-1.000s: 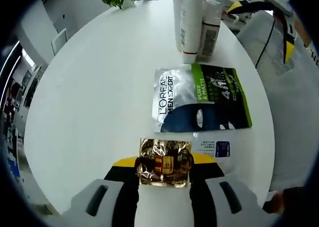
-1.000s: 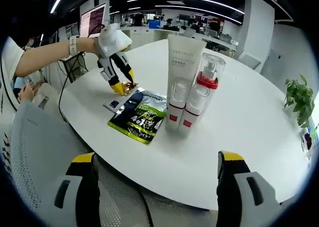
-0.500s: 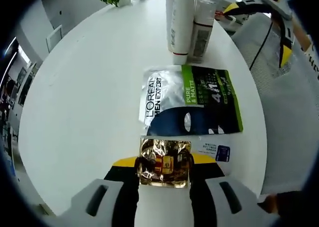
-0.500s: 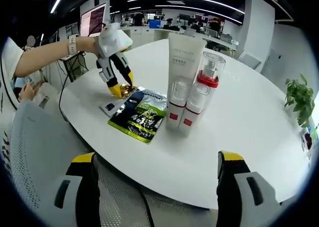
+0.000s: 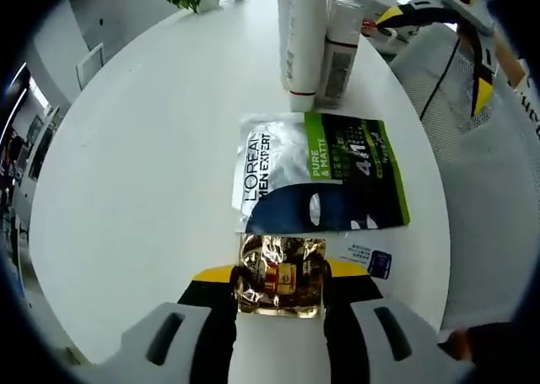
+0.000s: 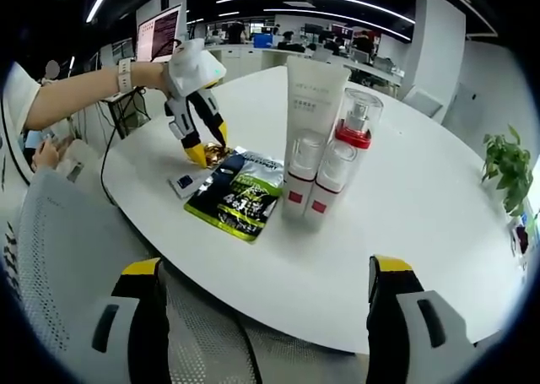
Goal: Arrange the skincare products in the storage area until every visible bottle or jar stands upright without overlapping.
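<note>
Pinching a crinkled gold foil sachet between its jaws, the left gripper holds it at the near edge of the flat green-and-black face-mask pouch on the white round table. Farther off, a tall white tube and red-collared pump bottles stand upright, touching. The right gripper is spread wide, empty, over a mesh chair.

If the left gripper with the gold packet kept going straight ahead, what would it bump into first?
Probably the flat L'Oreal Men Expert sachet, lying just ahead of the gold foil packet that the left gripper holds; depth is uncertain.
</note>
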Tool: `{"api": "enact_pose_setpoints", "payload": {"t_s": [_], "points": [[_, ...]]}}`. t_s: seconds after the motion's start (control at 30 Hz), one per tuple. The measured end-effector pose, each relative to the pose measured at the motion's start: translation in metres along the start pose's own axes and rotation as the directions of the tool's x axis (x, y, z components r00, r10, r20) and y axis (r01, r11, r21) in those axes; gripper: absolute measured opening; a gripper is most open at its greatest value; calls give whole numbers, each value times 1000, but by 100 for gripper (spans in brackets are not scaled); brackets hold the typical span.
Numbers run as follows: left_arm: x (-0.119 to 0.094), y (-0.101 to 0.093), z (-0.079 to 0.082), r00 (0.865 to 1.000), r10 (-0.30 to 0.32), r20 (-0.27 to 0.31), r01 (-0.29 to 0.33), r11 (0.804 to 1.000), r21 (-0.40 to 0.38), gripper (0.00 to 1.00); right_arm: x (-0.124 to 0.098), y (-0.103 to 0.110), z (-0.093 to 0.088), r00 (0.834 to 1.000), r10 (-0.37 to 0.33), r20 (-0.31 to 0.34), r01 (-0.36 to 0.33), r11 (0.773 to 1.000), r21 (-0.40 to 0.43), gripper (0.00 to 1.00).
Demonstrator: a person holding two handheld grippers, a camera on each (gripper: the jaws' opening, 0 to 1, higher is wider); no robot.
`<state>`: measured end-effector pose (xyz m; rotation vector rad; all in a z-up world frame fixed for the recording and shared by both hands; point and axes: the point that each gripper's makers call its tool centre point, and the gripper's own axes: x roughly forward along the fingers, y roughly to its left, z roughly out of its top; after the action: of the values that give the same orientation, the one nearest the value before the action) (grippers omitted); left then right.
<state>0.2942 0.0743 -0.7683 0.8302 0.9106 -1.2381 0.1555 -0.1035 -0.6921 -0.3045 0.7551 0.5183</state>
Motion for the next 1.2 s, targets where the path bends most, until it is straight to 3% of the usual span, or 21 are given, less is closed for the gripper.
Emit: {"api": "enact_pose_setpoints", "payload": {"t_s": [0.53,0.77,1.07,1.2], "points": [[-17,6,3,998,49,38,-48,999,-12,42,-3,-7,6,1000,-14,11,14,1000,-13,99],[-23,-13,0,997,56,49,-54,998,-40,43,-4,-8,10,1000,-11,18,12,1000,-29,99],[-33,-31,-4,994,83,71,-75,990,-116,43,-2,-10,14,1000,-3,24,4,999,-45,99],[-37,-49,-5,992,96,85,-81,982,-170,44,-1,-10,15,1000,0,24,1,999,-50,99]]}}
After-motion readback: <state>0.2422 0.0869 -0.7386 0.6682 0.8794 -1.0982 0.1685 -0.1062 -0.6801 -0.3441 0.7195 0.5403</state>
